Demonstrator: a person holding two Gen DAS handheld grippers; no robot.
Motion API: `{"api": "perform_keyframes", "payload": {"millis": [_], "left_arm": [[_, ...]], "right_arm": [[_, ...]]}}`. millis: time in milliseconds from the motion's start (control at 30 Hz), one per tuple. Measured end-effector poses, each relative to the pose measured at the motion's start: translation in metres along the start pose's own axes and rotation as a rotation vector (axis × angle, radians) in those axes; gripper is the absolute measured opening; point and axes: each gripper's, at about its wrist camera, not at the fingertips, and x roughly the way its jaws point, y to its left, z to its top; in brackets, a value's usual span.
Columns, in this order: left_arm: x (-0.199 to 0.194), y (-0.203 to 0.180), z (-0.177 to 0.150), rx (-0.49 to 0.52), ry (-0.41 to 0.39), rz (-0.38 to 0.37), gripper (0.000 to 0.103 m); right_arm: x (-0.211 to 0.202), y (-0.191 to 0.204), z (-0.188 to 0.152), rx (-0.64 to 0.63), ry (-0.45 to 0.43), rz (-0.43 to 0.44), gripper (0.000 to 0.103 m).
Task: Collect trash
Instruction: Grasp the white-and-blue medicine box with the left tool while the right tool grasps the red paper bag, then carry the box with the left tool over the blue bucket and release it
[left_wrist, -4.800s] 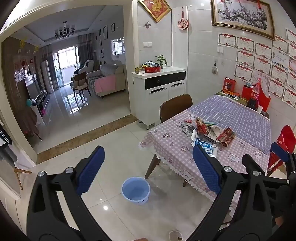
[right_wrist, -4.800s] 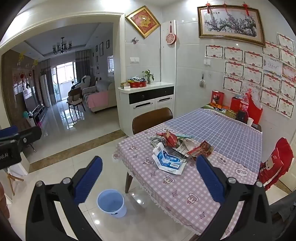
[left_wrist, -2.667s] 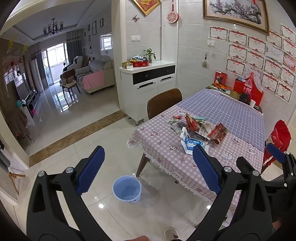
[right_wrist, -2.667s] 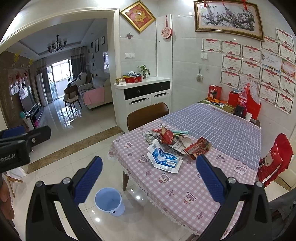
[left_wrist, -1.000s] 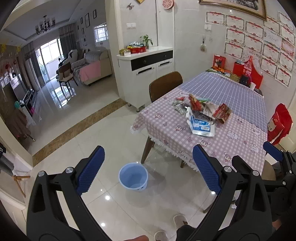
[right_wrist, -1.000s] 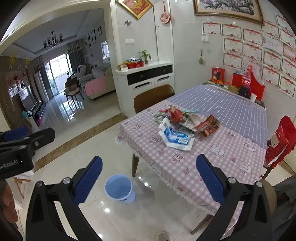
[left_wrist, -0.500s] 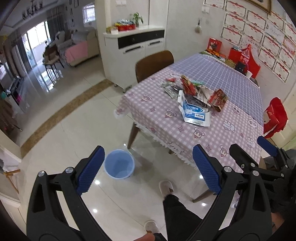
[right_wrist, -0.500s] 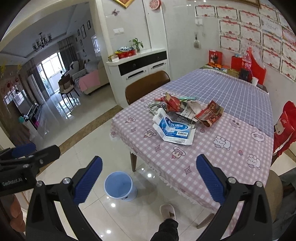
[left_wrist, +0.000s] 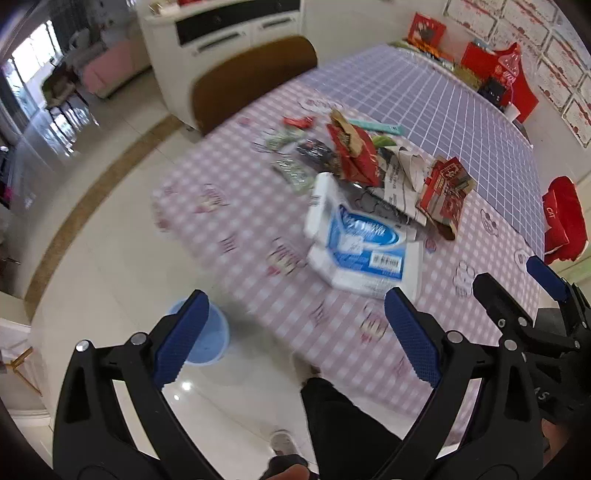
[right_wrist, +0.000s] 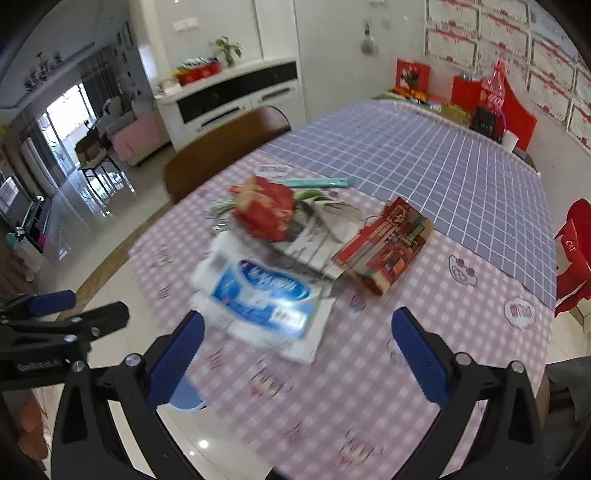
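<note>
A pile of trash lies on the pink checked tablecloth (right_wrist: 388, 369): a white and blue plastic package (right_wrist: 262, 295) (left_wrist: 362, 243) nearest me, a crumpled red wrapper (right_wrist: 266, 210) (left_wrist: 354, 151), newspaper (right_wrist: 325, 225) and a red carton (right_wrist: 388, 243) (left_wrist: 443, 188) behind it. A light blue bucket (left_wrist: 207, 339) stands on the floor by the table's corner; the right wrist view shows only its rim (right_wrist: 186, 397). My left gripper (left_wrist: 295, 339) is open and empty above the table edge. My right gripper (right_wrist: 295, 354) is open and empty, just short of the package.
A brown chair (right_wrist: 221, 147) stands at the table's far side and a red-covered chair (right_wrist: 572, 258) at the right. Red boxes and a bottle (right_wrist: 491, 96) stand at the table's far end by the wall. A white cabinet (right_wrist: 236, 107) is behind. My leg (left_wrist: 347, 417) shows below.
Both grippers have moved forward and down toward the table. The trash pile now looks much nearer and larger. Both stay open.
</note>
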Motion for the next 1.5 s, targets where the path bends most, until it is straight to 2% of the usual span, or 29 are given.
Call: {"api": "perform_keyframes", "payload": {"millis": [167, 333, 367, 400, 433, 500, 533, 567, 667, 700, 867, 933, 1100, 1167, 1200, 1233, 1267, 1433, 1500], "left_arm": [[0.072, -0.009, 0.033, -0.005, 0.107, -0.005, 0.094], [0.130, -0.003, 0.044, -0.017, 0.192, -0.033, 0.093], [0.140, -0.001, 0.044, -0.024, 0.220, -0.041, 0.086], [0.147, -0.001, 0.045, -0.034, 0.239, -0.058, 0.073], [0.153, 0.001, 0.045, -0.051, 0.258, -0.083, 0.067], [0.161, 0.003, 0.045, -0.087, 0.286, -0.131, 0.043], [0.164, 0.004, 0.044, -0.099, 0.295, -0.160, 0.036], [0.164, 0.005, 0.044, -0.107, 0.297, -0.186, 0.031], [0.155, 0.006, 0.046, -0.091, 0.262, -0.204, 0.012], [0.144, 0.013, 0.047, -0.105, 0.247, -0.195, 0.009], [0.103, 0.046, 0.051, -0.148, 0.181, -0.140, 0.005], [0.086, 0.060, 0.051, -0.145, 0.162, -0.075, 0.005], [0.065, 0.094, 0.040, -0.232, 0.141, -0.019, 0.005], [0.060, 0.106, 0.034, -0.269, 0.135, -0.009, 0.005], [0.057, 0.113, 0.031, -0.289, 0.131, -0.006, 0.005], [0.054, 0.119, 0.029, -0.309, 0.124, -0.007, 0.005], [0.051, 0.125, 0.027, -0.328, 0.116, -0.014, 0.005], [0.035, 0.146, 0.018, -0.374, 0.067, -0.048, 0.005], [0.026, 0.153, 0.018, -0.384, 0.041, -0.062, 0.005]], "right_arm": [[0.051, -0.016, 0.027, -0.026, 0.061, 0.003, 0.099], [0.088, -0.017, 0.047, -0.031, 0.107, 0.031, 0.099], [0.094, -0.015, 0.050, -0.035, 0.108, 0.037, 0.099], [0.100, -0.014, 0.055, -0.040, 0.111, 0.046, 0.099], [0.103, -0.012, 0.058, -0.043, 0.113, 0.052, 0.099], [0.111, -0.010, 0.066, -0.043, 0.114, 0.071, 0.099], [0.115, -0.008, 0.070, -0.044, 0.115, 0.081, 0.099], [0.118, -0.006, 0.074, -0.046, 0.116, 0.087, 0.099], [0.129, 0.002, 0.084, -0.053, 0.115, 0.112, 0.099], [0.133, 0.006, 0.088, -0.058, 0.113, 0.125, 0.099], [0.150, 0.032, 0.102, -0.093, 0.104, 0.169, 0.099], [0.160, 0.045, 0.108, -0.114, 0.096, 0.173, 0.099], [0.186, 0.071, 0.119, -0.188, 0.106, 0.102, 0.099], [0.195, 0.071, 0.121, -0.190, 0.134, 0.098, 0.091], [0.198, 0.070, 0.122, -0.181, 0.151, 0.105, 0.067], [0.201, 0.068, 0.121, -0.177, 0.166, 0.110, 0.053], [0.202, 0.067, 0.121, -0.176, 0.179, 0.112, 0.053], [0.185, 0.058, 0.124, -0.153, 0.154, 0.117, 0.038], [0.172, 0.055, 0.128, -0.141, 0.130, 0.120, 0.036]]}}
